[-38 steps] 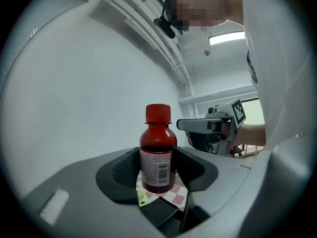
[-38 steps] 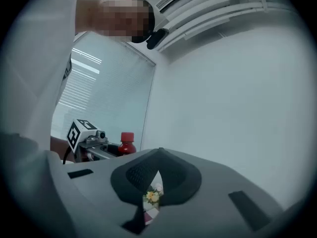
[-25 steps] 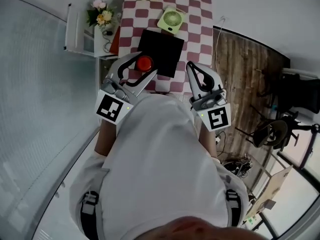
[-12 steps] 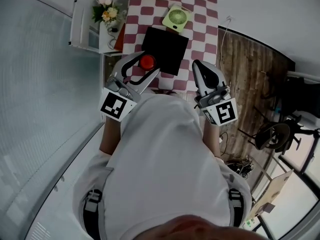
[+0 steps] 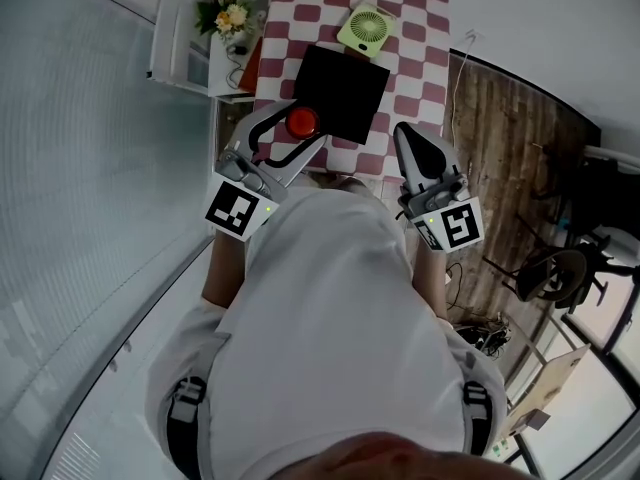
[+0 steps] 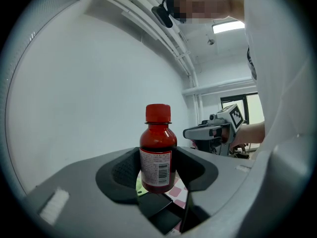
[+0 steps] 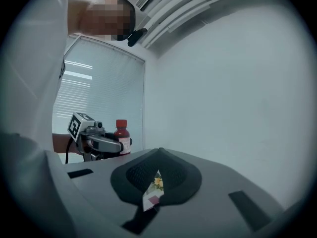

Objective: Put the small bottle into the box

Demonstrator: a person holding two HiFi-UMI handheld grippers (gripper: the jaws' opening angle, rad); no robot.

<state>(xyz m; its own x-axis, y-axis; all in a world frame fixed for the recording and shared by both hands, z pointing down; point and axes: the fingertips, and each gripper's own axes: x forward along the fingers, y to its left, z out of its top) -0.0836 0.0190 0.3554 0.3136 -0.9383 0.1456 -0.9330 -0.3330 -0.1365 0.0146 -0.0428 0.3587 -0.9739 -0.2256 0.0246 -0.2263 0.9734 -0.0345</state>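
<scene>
The small bottle (image 5: 302, 122), red with a red cap and a white label, stands upright between the jaws of my left gripper (image 5: 303, 126), which is shut on it. It hangs over the near left corner of the black box (image 5: 345, 93) on the checked table (image 5: 410, 58). In the left gripper view the pads press on the lower body of the bottle (image 6: 158, 152). My right gripper (image 5: 405, 131) is shut and empty, just off the box's near right edge. In the right gripper view only a thin slit shows between the jaws, and the bottle (image 7: 122, 135) appears at the left.
A green fan (image 5: 366, 31) lies beyond the box. Flowers (image 5: 228, 15) sit on a white shelf (image 5: 185, 53) left of the table. Wooden flooring (image 5: 490, 138) and dark chairs (image 5: 560, 273) are to the right. The person's body hides the near table edge.
The head view has shifted a little, so the table sits higher and to the right. Both grippers keep their places by the box. The left one still holds the bottle.
</scene>
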